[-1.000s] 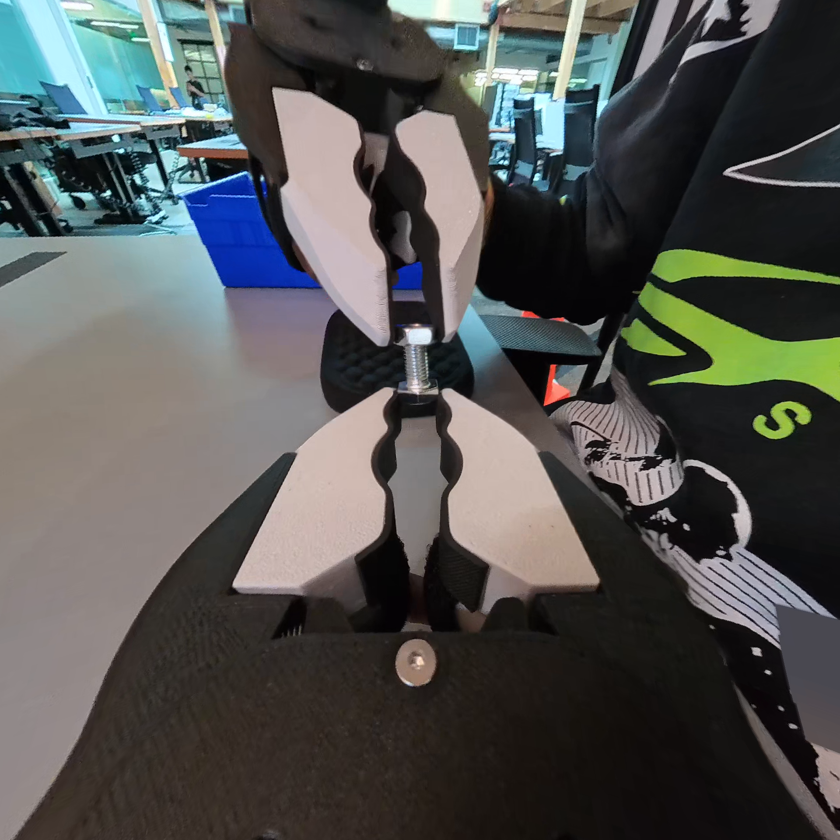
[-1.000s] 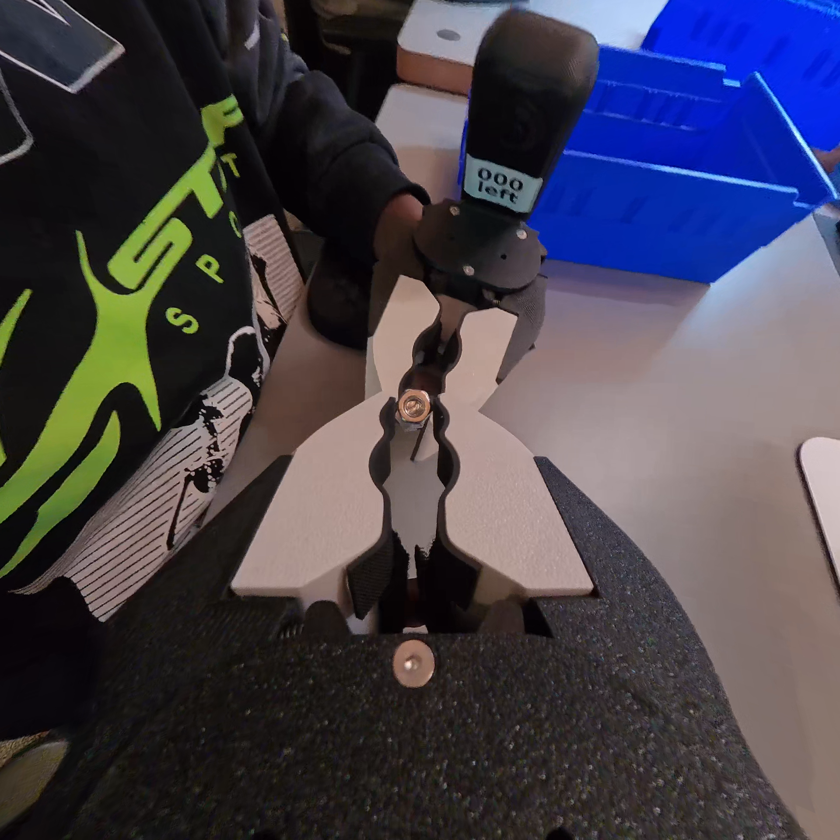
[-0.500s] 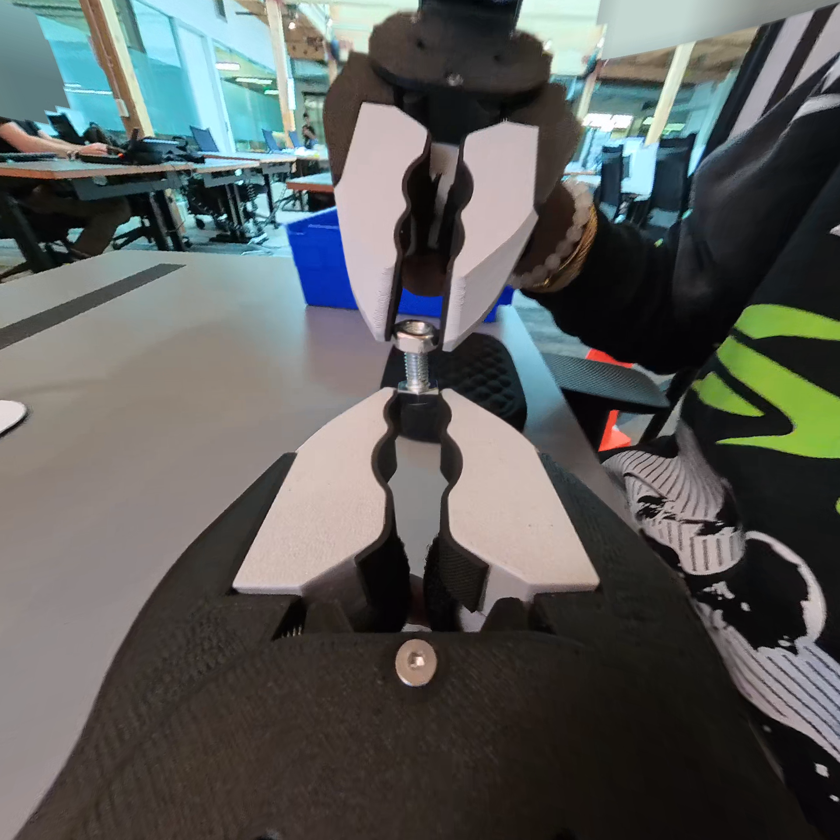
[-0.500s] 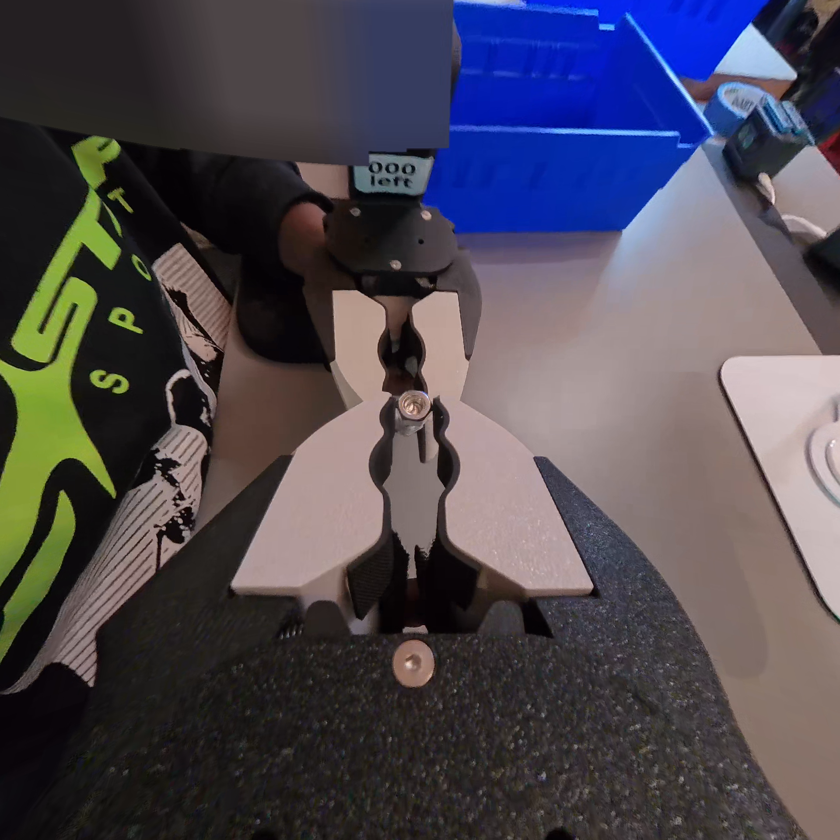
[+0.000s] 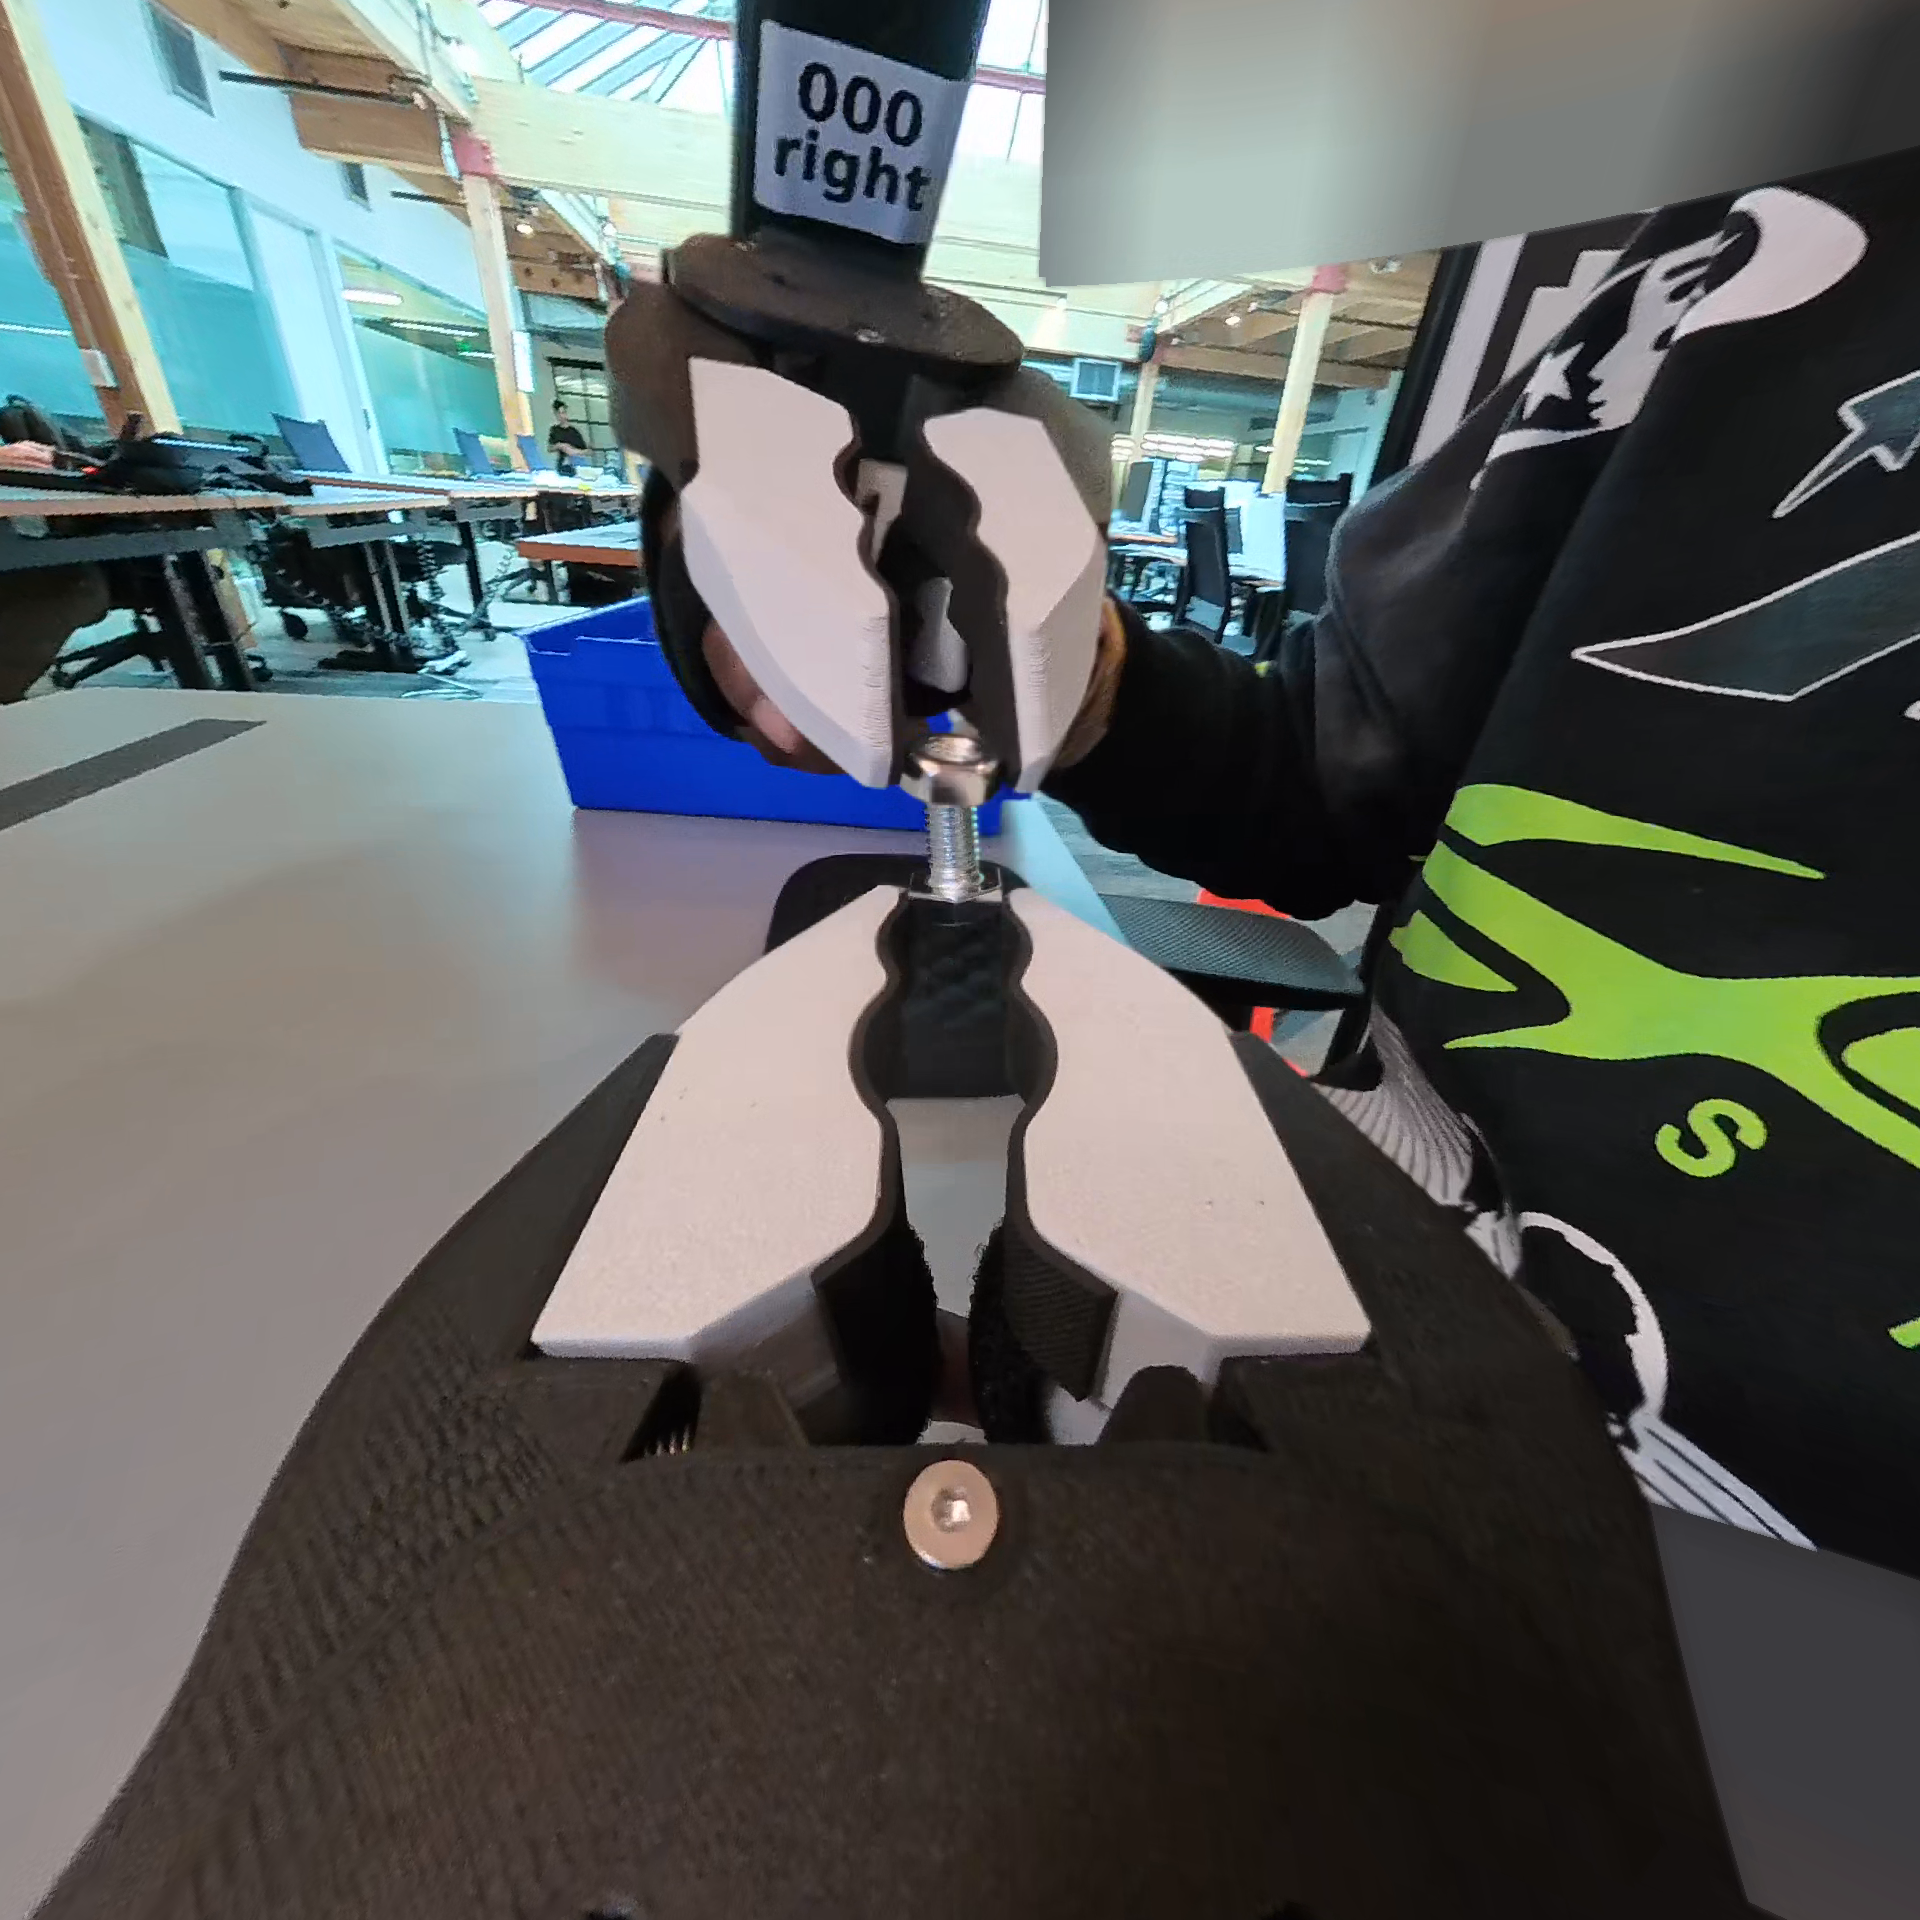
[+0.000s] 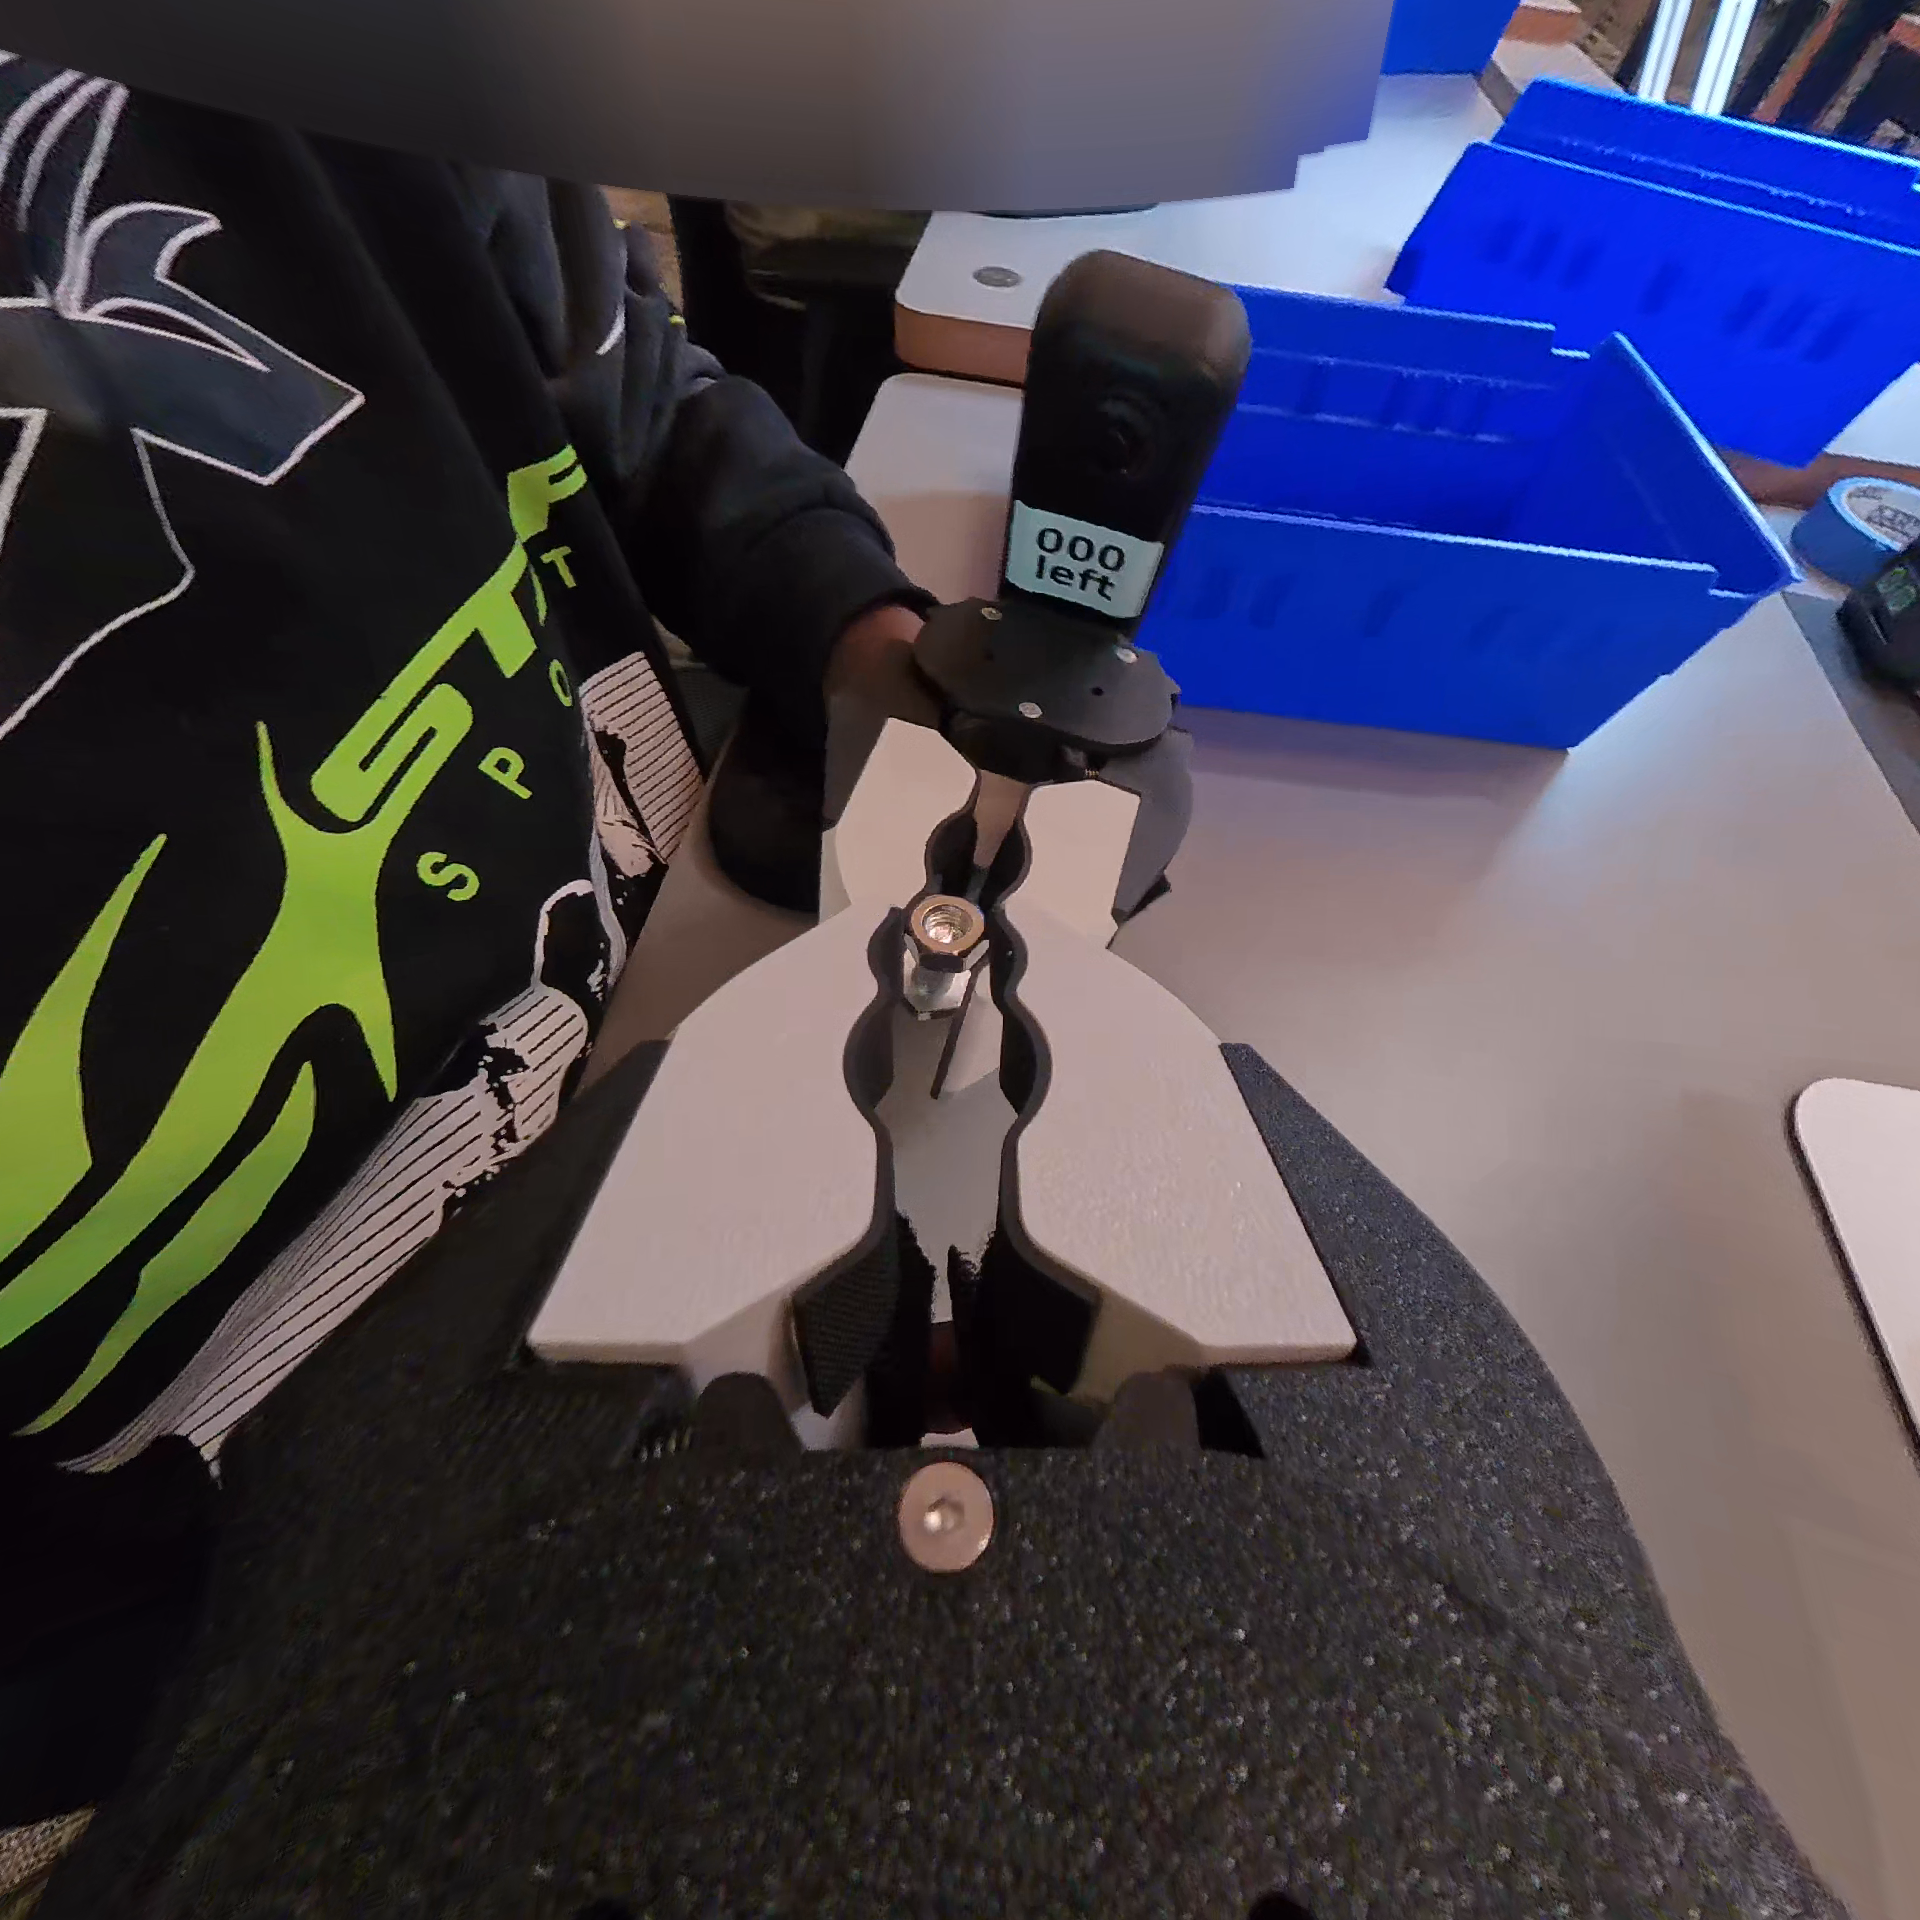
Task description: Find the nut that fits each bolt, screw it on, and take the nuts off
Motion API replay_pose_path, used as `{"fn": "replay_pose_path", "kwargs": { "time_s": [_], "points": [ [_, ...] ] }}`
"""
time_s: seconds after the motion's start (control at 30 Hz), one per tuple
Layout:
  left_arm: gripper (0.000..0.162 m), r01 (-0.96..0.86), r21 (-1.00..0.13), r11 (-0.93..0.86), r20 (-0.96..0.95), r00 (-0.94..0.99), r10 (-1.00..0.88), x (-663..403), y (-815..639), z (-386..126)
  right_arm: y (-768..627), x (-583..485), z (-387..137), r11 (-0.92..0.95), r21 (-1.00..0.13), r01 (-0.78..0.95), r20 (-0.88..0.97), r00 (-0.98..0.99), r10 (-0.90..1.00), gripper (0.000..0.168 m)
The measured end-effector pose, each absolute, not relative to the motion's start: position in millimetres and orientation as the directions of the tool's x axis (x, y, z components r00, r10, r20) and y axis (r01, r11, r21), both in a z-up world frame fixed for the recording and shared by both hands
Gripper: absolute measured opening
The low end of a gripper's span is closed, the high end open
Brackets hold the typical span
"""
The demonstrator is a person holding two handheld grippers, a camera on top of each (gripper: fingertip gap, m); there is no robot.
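A short silver bolt (image 5: 954, 844) stands upright between my two grippers, above the table's near edge. My left gripper (image 5: 951, 891) is shut on the bolt's hexagonal lower end. My right gripper (image 5: 951, 774) comes down from above and is shut on a silver hex nut (image 5: 951, 771) at the bolt's top end. In the right wrist view my right gripper (image 6: 940, 928) holds the nut (image 6: 940, 925) end-on, with its threaded hole showing. The bolt's thread (image 6: 928, 975) and my left gripper (image 6: 933, 1003) show just behind it.
The grey table (image 5: 312, 935) spreads out to the left. Blue bins (image 6: 1455, 582) stand at its far side, also seen in the left wrist view (image 5: 665, 717). A black pad (image 5: 821, 904) lies under the grippers. A white board (image 6: 1870, 1195) and a blue tape roll (image 6: 1860, 520) are at the right. The person's torso (image 5: 1662, 935) is close by. My two grippers' fingertips are within a few centimetres of each other.
Both grippers have swung and turned about the bolt while keeping their grips. The nut stays at the bolt's top end, with the same length of thread showing.
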State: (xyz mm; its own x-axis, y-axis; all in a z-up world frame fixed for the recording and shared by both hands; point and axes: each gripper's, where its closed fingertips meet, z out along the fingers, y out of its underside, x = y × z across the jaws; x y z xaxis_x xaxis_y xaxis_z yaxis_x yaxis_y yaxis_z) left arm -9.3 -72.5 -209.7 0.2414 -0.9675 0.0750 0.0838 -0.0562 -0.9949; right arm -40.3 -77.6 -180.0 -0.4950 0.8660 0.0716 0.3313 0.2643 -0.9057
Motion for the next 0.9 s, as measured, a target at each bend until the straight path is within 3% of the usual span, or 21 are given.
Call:
{"fn": "replay_pose_path", "kwargs": {
  "time_s": [0.27,0.57,0.9],
  "points": [
    [0.014,0.180,-0.980,-0.084,0.126,0.239,-0.963,-14.2,-70.1,-197.0,-74.6,-47.1,-168.5,0.200,-0.953,0.229,0.078,-0.452,0.888,0.016],
    [0.014,0.114,-0.993,-0.025,0.061,0.330,-0.942,-18.6,-61.6,-201.1,-68.1,-49.1,-171.5,0.195,-0.946,0.258,0.075,-0.410,0.909,0.016],
    [0.015,-0.011,-0.999,0.031,-0.032,0.577,-0.816,-34.2,-32.2,-211.7,-43.0,-58.6,-180.2,0.114,-0.930,0.350,0.074,-0.125,0.989,0.016]
  ]
}}
